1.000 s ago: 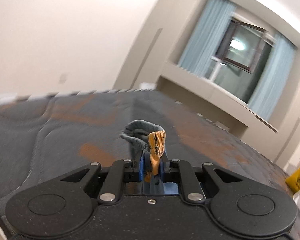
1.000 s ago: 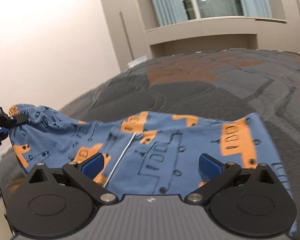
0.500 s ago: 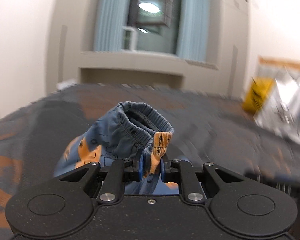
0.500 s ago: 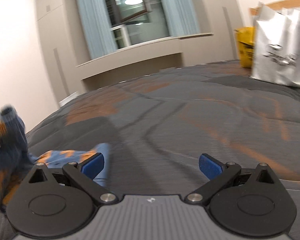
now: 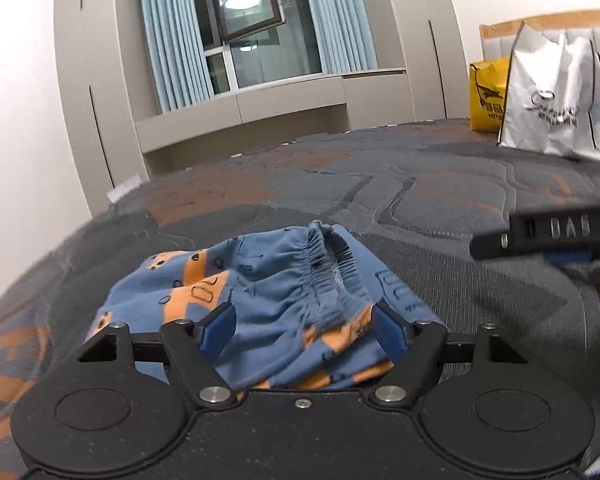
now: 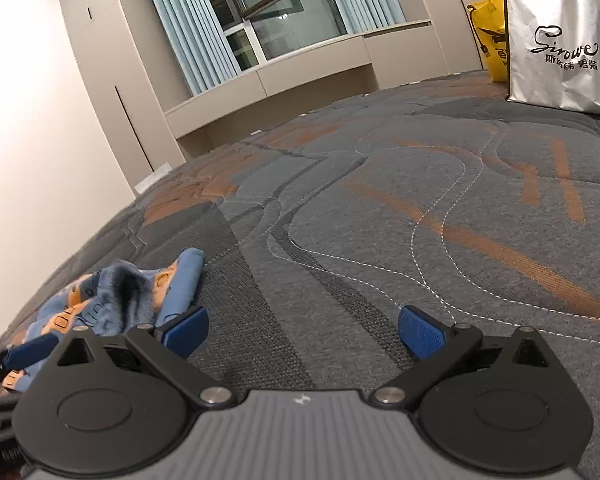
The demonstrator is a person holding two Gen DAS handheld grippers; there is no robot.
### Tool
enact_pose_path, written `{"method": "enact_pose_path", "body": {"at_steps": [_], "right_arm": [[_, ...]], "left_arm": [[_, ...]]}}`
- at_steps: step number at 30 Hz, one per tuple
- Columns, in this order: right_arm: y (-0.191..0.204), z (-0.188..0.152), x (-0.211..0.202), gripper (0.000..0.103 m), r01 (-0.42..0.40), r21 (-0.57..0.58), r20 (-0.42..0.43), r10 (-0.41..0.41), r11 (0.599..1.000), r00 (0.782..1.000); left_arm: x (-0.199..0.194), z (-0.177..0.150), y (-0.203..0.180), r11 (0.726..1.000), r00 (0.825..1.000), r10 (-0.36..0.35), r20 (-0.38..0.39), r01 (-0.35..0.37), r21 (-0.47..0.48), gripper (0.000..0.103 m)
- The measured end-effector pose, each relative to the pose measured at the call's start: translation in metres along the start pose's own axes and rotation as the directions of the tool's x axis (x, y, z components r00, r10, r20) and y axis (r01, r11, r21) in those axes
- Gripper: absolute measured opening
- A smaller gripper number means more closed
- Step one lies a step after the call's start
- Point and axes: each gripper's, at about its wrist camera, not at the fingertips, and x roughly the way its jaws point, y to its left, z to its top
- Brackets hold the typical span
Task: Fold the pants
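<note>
A grey quilted mattress [image 6: 380,208] with orange patches filled the foreground. At its far end a white shopping bag [image 6: 560,36] with dark lettering stood just in front of a yellow bag [image 6: 490,24]. Pale blue curtains [image 5: 172,36] flanked a window [image 5: 256,28] with one pane swung open.

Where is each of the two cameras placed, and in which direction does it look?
Left wrist view: sits on the left gripper, looks along its open fingers over the blue pants toward the window; the right gripper enters at the right edge.
Right wrist view: sits on the right gripper, open over bare mattress; a left gripper finger shows at lower left.
Shared: pants, mattress, window, white bag, yellow bag.
</note>
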Motion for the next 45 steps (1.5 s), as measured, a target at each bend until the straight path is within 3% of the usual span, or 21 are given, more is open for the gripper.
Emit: {"method": "enact_pose_path", "body": {"at_steps": [4,7,9,12,15,18,21,23,26,27,30,34,37,45], "right_arm": [[-0.004,0.000,-0.004,0.103,-0.060,0.013,0.027,0.059,0.998,0.998],[0.003,0.005,-0.010,0.103,-0.177,-0.079,0.064,0.182,0.981,0.981],[0.011,0.014,-0.006,0.103,-0.252,-0.111,0.046,0.258,0.961,0.965],[0.028,0.029,0.011,0.103,-0.388,-0.156,-0.023,0.389,0.909,0.921],[0.049,0.042,0.036,0.103,-0.474,-0.159,-0.121,0.459,0.866,0.880],[0.070,0.046,0.064,0.103,-0.520,-0.178,-0.234,0.477,0.835,0.847],[0.082,0.045,0.082,0.103,-0.578,-0.187,-0.277,0.522,0.794,0.807],[0.085,0.043,0.090,0.102,-0.567,-0.182,-0.282,0.509,0.804,0.813],[0.086,0.040,0.097,0.091,-0.550,-0.178,-0.280,0.494,0.816,0.823],[0.085,0.040,0.098,0.082,-0.546,-0.176,-0.275,0.492,0.819,0.826],[0.079,0.039,0.100,0.070,-0.511,-0.168,-0.276,0.457,0.843,0.846],[0.073,0.039,0.102,0.036,-0.489,-0.139,-0.257,0.445,0.861,0.858],[0.071,0.041,0.098,0.021,-0.486,-0.138,-0.235,0.449,0.863,0.862],[0.068,0.054,0.067,0.018,-0.484,-0.134,-0.166,0.462,0.865,0.871]], "left_arm": [[-0.004,-0.005,-0.001,0.998,0.999,0.046,-0.001,-0.046,0.039,0.078],[-0.006,-0.007,0.001,0.994,0.998,0.068,0.020,-0.069,0.088,0.088],[-0.009,-0.009,0.000,0.988,0.996,0.078,0.036,-0.082,0.132,0.091],[-0.010,-0.011,0.002,0.983,0.997,0.072,0.028,-0.075,0.168,0.091],[-0.011,-0.013,0.008,0.979,0.996,0.080,0.030,-0.084,0.186,0.091],[-0.013,-0.013,0.015,0.976,0.996,0.083,0.027,-0.087,0.198,0.090],[-0.013,-0.015,0.020,0.976,0.998,0.061,0.003,-0.060,0.210,0.079],[-0.015,-0.017,0.022,0.976,0.999,0.042,-0.008,-0.039,0.216,0.068],[-0.017,-0.017,0.024,0.979,1.000,0.010,-0.009,-0.008,0.203,0.054],[-0.018,-0.017,0.026,0.982,1.000,-0.008,-0.007,0.009,0.191,0.048],[-0.016,-0.017,0.024,0.987,0.999,-0.040,-0.020,0.043,0.154,0.035],[-0.015,-0.014,0.023,0.989,0.998,-0.059,-0.023,0.062,0.131,0.012],[-0.018,-0.009,0.027,0.994,0.998,-0.067,-0.007,0.068,0.090,0.006],[-0.035,-0.002,0.026,0.991,0.993,-0.110,0.034,0.107,0.075,0.005]]}}
